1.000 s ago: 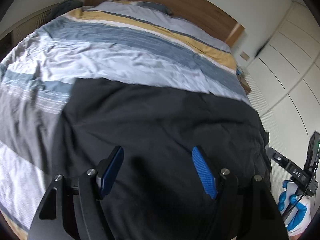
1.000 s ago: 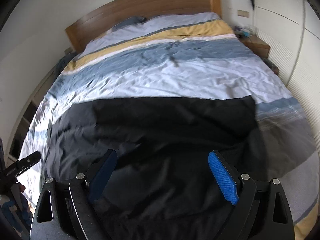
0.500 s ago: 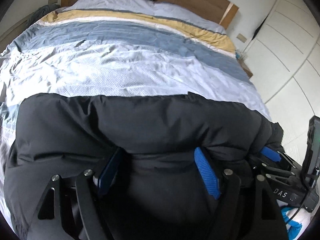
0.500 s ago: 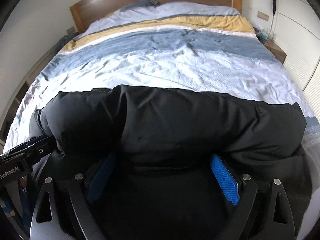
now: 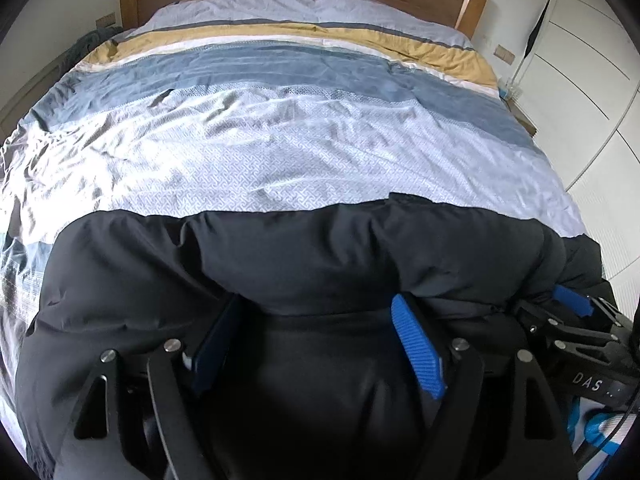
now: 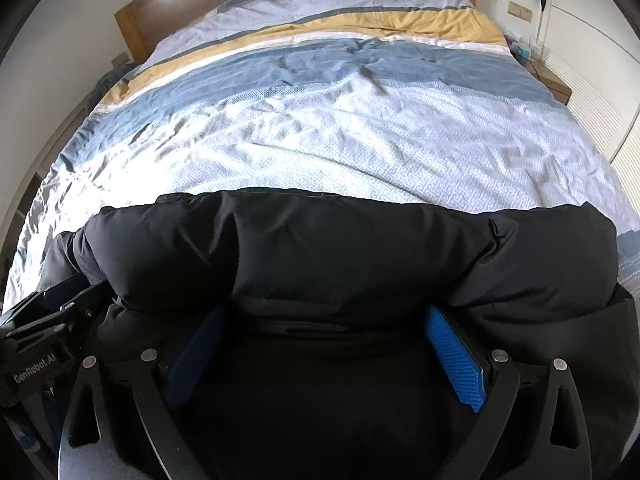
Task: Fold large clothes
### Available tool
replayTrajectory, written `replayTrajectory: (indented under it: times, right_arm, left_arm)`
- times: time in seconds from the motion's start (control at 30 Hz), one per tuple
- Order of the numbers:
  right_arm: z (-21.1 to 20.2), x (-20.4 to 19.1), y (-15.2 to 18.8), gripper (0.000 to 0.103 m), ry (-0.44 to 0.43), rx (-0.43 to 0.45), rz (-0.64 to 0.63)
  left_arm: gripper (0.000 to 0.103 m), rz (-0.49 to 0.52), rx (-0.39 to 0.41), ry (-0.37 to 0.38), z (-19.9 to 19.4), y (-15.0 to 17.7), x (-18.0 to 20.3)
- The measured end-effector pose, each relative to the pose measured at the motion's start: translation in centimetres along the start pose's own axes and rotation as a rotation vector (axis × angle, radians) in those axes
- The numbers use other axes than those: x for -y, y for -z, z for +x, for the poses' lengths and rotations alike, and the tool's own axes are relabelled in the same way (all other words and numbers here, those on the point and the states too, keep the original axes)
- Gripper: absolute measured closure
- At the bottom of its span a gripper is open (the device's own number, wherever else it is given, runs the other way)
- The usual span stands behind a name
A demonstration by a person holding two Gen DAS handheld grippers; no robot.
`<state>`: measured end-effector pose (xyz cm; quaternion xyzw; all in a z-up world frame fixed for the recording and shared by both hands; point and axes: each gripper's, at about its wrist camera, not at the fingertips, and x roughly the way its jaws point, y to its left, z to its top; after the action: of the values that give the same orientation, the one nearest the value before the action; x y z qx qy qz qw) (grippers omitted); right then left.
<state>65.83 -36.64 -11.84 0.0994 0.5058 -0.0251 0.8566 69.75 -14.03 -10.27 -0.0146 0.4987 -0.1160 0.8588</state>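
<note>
Now the left wrist view shows a change: the black coat [image 5: 320, 256], which lay flat and spread over the bed [image 5: 280, 140] a second ago, bulges in a thick roll across the middle of the frame, its far edge drawn back toward the lower part. The left tongs [image 5: 316, 344] stand wide open with the padded cloth bulging between the blue pads, touching but not pinched. At lower right the right tongs [image 5: 572, 300] poke into the same roll.

Likewise, in the right wrist view the coat [image 6: 340, 248] has gone from a flat sheet to a doubled bulk filling the lower half, the striped bed [image 6: 340, 120] bare above it. The right tongs [image 6: 324, 344] are also spread wide, cloth resting between them; the left tongs [image 6: 52, 312] show at lower left. I judge one fold just laid, ready to be pressed flat.
</note>
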Motion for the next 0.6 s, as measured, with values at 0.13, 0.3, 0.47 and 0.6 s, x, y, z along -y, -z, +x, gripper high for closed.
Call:
replayTrajectory:
  times: [0.13, 0.3, 0.47, 0.6]
  right_arm:
    - [0.1, 0.1, -0.1, 0.005, -0.002, -0.006, 0.0]
    - [-0.2, 1.7, -0.4, 0.005, -0.005, -0.014, 0.032]
    - [-0.3, 4.1, -0.7, 0.005, 0.005, -0.024, 0.083]
    - [-0.3, 5.8, -0.5, 0.005, 0.021, -0.026, 0.109]
  left_arm:
    - [0.025, 0.001, 0.002, 0.0, 0.0, 0.2, -0.1]
    - [0.024, -0.008, -0.001, 0.011, 0.0, 0.4, -0.3]
    - [0.024, -0.013, 0.0, 0.017, -0.3, 0.6, -0.6]
    - [0.023, -0.012, -0.001, 0.017, -0.2, 0.5, -0.6]
